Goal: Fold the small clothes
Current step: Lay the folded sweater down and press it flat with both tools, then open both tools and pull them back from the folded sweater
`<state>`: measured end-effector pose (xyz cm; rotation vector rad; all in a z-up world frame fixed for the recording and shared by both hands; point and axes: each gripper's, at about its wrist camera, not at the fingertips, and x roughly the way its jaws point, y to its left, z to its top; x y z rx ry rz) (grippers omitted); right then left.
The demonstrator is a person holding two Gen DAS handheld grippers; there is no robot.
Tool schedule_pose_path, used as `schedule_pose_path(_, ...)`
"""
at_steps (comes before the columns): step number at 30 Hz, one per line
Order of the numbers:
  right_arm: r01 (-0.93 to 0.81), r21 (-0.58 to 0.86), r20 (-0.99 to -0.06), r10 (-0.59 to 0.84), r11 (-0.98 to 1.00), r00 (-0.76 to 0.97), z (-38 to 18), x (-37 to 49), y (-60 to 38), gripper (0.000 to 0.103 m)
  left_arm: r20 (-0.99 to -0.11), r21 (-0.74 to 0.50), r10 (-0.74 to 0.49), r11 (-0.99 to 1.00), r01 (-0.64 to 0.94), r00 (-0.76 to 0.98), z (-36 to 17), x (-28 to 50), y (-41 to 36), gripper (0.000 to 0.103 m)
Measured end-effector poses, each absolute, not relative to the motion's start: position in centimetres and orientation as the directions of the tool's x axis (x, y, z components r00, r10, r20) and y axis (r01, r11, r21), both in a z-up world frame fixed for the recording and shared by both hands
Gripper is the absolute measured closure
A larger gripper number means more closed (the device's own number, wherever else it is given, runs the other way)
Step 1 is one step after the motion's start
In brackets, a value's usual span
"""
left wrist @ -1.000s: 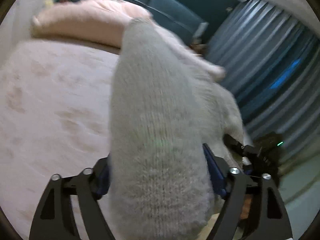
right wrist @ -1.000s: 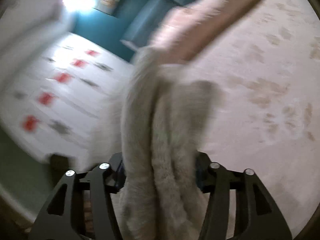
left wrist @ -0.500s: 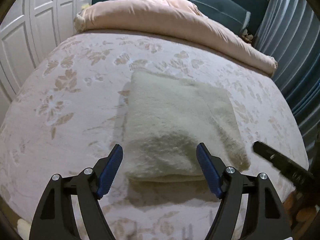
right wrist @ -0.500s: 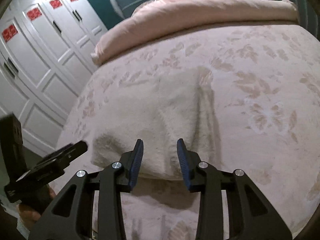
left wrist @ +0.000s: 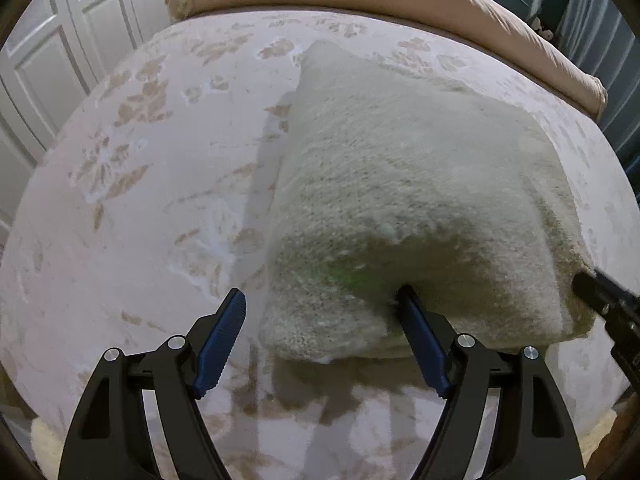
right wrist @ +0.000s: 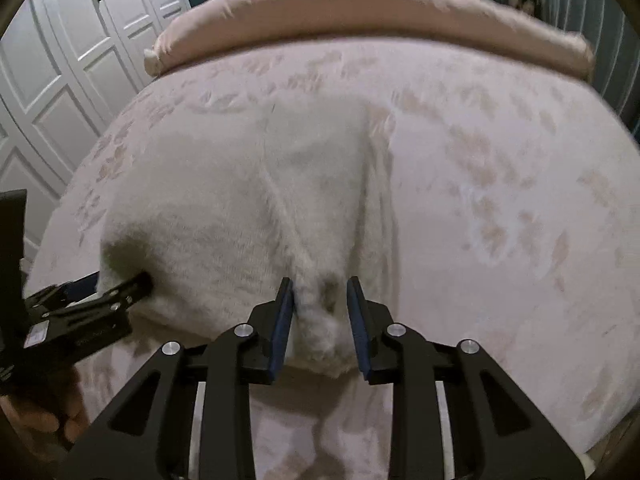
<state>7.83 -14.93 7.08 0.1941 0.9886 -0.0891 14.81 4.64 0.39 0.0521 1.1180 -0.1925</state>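
Bed [left wrist: 132,208] with floral cover, pink duvet [right wrist: 360,12] at the head, white wardrobe doors behind. Knit [left wrist: 400,184] lies mid-bed as a thick folded stack, so folding looks mostly done; likely just a final tuck or squaring left. Left gripper [left wrist: 322,320] jaws opening, straddling the near left corner, one finger dug into the pile. Right gripper [right wrist: 320,312] closing on the near edge tuft, not clearly pinched yet

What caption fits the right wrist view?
Right gripper, jaws closing, straddles a ridge of the folded cream sweater on the bed.
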Motion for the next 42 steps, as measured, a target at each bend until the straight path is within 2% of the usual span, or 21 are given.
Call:
schedule_pose_path(5, 0.211, 0.169, -0.835, 0.027, 0.963, 0.550, 6.8, 8.6, -15.9, 0.076, -0.900, -0.071, -0.137, 0.983, 0.170, 0.414, 0.5, 14.5, 4.8, 0.028)
schedule_pose_path(6, 0.204, 0.178, -0.836, 0.038, 0.963, 0.547, 6.7, 9.1, -16.0, 0.072, -0.898, -0.073, -0.138, 0.983, 0.167, 0.418, 0.6, 14.4, 4.8, 0.028)
schedule_pose_path(7, 0.199, 0.190, -0.841, 0.055, 0.961, 0.538, 6.4, 9.8, -16.0, 0.063, -0.896, -0.074, -0.138, 0.984, 0.163, 0.423, 0.7, 14.3, 4.8, 0.028)
schedule_pose_path(9, 0.206, 0.212, -0.865, 0.085, 0.955, 0.495, 5.2, 11.3, -16.3, 0.060, -0.896, -0.079, -0.137, 0.985, 0.152, 0.422, 0.9, 14.2, 4.7, 0.028)
schedule_pose_path(12, 0.178, 0.242, -0.858, 0.125, 0.954, 0.499, 5.1, 12.2, -16.4, 0.087, -0.893, -0.090, -0.146, 0.985, 0.148, 0.427, 1.5, 14.1, 4.6, 0.029)
schedule_pose_path(13, 0.167, 0.262, -0.843, 0.141, 0.951, 0.520, 5.9, 12.1, -16.6, 0.088, -0.889, -0.092, -0.150, 0.984, 0.152, 0.432, 1.8, 14.0, 4.6, 0.029)
schedule_pose_path(17, 0.175, 0.283, -0.790, 0.126, 0.943, 0.600, 8.7, 11.2, -18.1, 0.089, -0.878, -0.078, -0.150, 0.982, 0.173, 0.455, 2.2, 14.0, 4.1, 0.027)
schedule_pose_path(19, 0.206, 0.232, -0.857, 0.100, 0.951, 0.505, 5.1, 12.2, -18.6, 0.088, -0.884, -0.062, -0.137, 0.982, 0.177, 0.447, 1.5, 14.2, 3.6, 0.026)
schedule_pose_path(21, 0.212, 0.223, -0.875, 0.100, 0.952, 0.474, 2.9, 12.4, -18.6, 0.086, -0.891, -0.057, -0.129, 0.983, 0.176, 0.434, 0.8, 14.4, 3.3, 0.026)
schedule_pose_path(26, 0.211, 0.269, -0.832, 0.117, 0.940, 0.543, 7.8, 11.0, -18.1, 0.083, -0.890, -0.040, -0.119, 0.982, 0.183, 0.441, 1.4, 13.7, 3.0, 0.029)
schedule_pose_path(28, 0.207, 0.249, -0.811, 0.087, 0.946, 0.579, 9.8, 9.9, -17.6, 0.083, -0.878, -0.064, -0.143, 0.981, 0.183, 0.457, 2.8, 13.1, 3.3, 0.029)
schedule_pose_path(32, 0.164, 0.286, -0.781, 0.130, 0.944, 0.611, 11.9, 8.9, -17.0, 0.083, -0.827, -0.086, -0.170, 0.980, 0.178, 0.536, 6.6, 12.7, 3.7, 0.028)
schedule_pose_path(36, 0.143, 0.226, -0.831, 0.114, 0.964, 0.544, 9.4, 9.3, -15.9, 0.084, -0.835, -0.013, -0.098, 0.987, 0.158, 0.542, 6.4, 14.7, 3.3, 0.028)
schedule_pose_path(39, 0.167, 0.185, -0.882, 0.089, 0.968, 0.462, 5.4, 9.8, -15.8, 0.088, -0.874, 0.015, -0.068, 0.986, 0.165, 0.481, 3.3, 15.6, 3.2, 0.026)
schedule_pose_path(42, 0.157, 0.162, -0.884, 0.072, 0.974, 0.462, 3.8, 9.7, -15.5, 0.088, -0.896, 0.027, -0.056, 0.984, 0.178, 0.441, 0.5, 15.5, 3.1, 0.023)
